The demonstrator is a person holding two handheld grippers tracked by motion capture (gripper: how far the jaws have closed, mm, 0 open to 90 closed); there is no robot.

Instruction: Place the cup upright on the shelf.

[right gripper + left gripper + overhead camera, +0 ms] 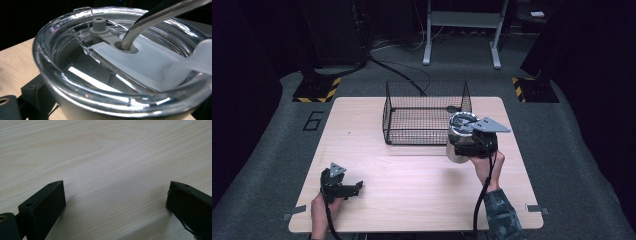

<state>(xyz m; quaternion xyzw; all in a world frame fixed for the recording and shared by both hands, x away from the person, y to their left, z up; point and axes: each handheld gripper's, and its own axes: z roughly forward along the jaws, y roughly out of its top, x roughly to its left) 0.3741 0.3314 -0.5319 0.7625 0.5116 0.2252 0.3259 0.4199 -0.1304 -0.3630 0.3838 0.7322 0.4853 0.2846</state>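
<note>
Right tongs (472, 145) clamp our steel cup (458, 142) just off the wire basket's (427, 112) front right corner; left tongs (343, 187) idle wide on the surface (412, 175). We keep it upright, clearing the rim.

High view overlooks the pale wooden table (412, 175); each gripper view sits close above that table, facing past its jaws.

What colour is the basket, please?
Black wire mesh basket, clearest in the high view.
</note>
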